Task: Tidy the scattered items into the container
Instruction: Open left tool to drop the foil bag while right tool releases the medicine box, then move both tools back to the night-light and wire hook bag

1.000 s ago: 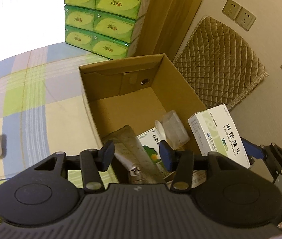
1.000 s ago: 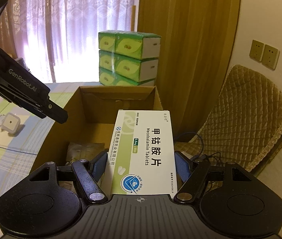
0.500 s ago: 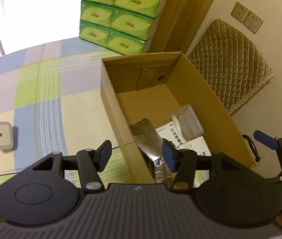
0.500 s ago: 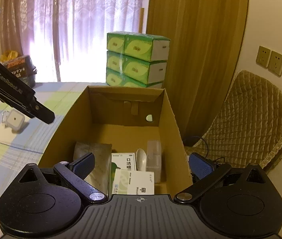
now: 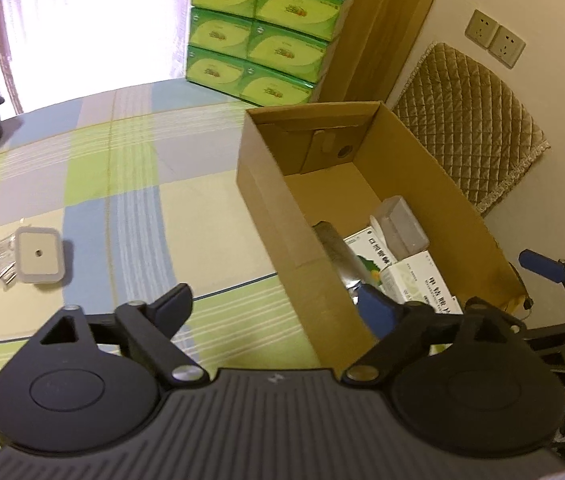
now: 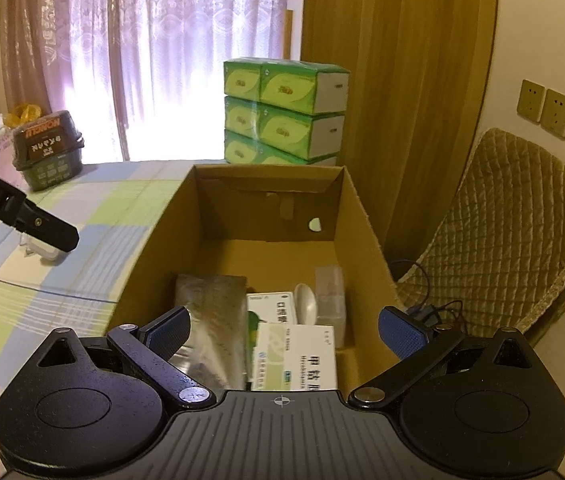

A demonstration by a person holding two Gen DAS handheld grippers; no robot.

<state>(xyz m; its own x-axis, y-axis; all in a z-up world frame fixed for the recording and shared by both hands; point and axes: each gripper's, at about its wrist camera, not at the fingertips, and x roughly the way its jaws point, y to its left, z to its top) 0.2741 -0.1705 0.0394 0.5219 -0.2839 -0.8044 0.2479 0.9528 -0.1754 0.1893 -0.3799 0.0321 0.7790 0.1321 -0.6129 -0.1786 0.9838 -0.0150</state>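
Both grippers hang with their fingers spread wide and nothing between them: the right gripper [image 6: 284,330] over the near end of the cardboard box [image 6: 362,216], the left gripper [image 5: 276,306] astride its near left wall. The white medicine box [image 6: 302,360] lies inside on the other packets, while a small grey-lidded container [image 5: 38,260] sits on the checked tablecloth [image 5: 130,184], well apart from the box.

Left wrist view looks down from the box's [image 5: 282,216] near-left corner toward 1 o'clock; right wrist view faces 12 o'clock along it; both share its inside.
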